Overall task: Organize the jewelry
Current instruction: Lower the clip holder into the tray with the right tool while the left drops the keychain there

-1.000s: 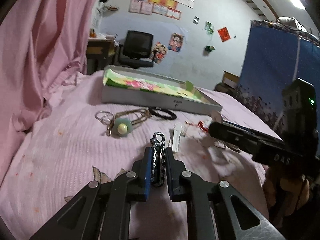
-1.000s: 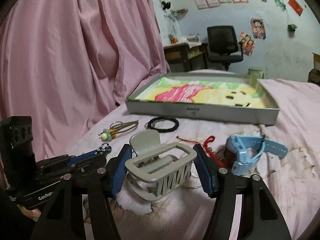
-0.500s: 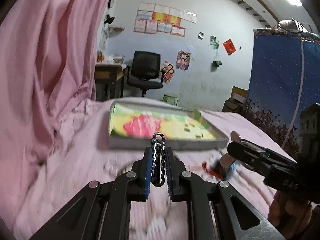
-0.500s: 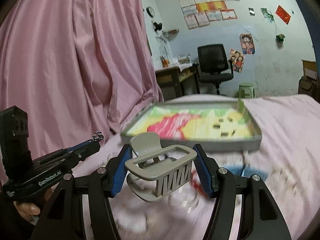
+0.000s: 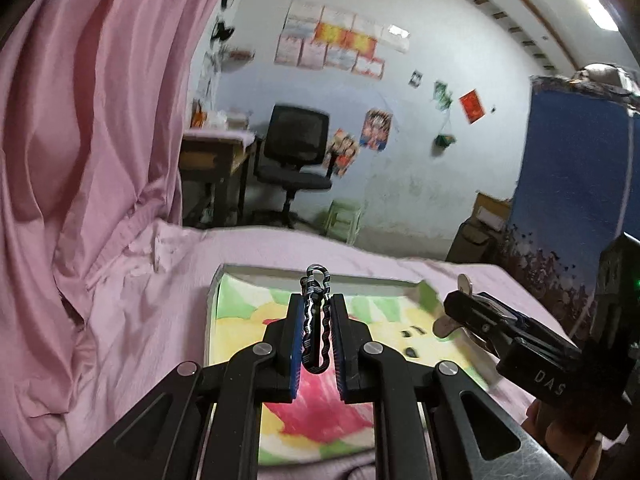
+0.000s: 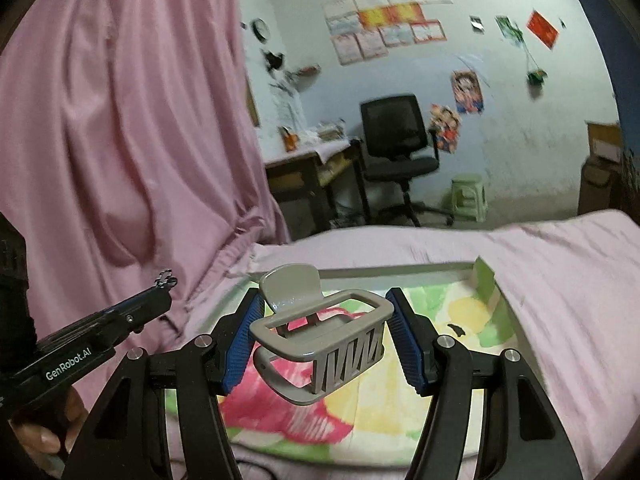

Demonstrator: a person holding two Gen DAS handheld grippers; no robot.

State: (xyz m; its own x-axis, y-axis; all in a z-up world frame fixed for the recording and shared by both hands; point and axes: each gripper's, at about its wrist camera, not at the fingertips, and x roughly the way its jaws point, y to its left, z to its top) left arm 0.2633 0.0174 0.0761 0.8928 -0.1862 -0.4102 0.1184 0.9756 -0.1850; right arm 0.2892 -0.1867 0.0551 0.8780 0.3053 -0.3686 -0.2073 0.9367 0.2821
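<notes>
My left gripper (image 5: 316, 322) is shut on a black-and-white braided bracelet (image 5: 315, 320), held above the near left part of a shallow grey box (image 5: 256, 269) with a bright pink, yellow and green lining. My right gripper (image 6: 324, 332) is shut on a large grey claw hair clip (image 6: 320, 332), also over the box (image 6: 486, 280). Each view catches the other tool from the side: the right gripper (image 5: 460, 312) at the right with the clip's tab showing, the left gripper (image 6: 166, 282) at the left with the bracelet tip sticking out. The other jewelry on the bed is out of sight.
The box lies on a pink bedsheet (image 5: 132, 320). A pink curtain (image 6: 120, 120) hangs close on the left. Beyond the bed stand a black office chair (image 6: 396, 148), a desk (image 5: 212, 152), a green stool (image 6: 470, 196) and a blue panel (image 5: 576, 184) on the right. A hand (image 6: 36, 432) grips the left tool.
Both grippers rose from the bed with their items and moved forward over the box. The loose jewelry on the sheet has dropped out of view.
</notes>
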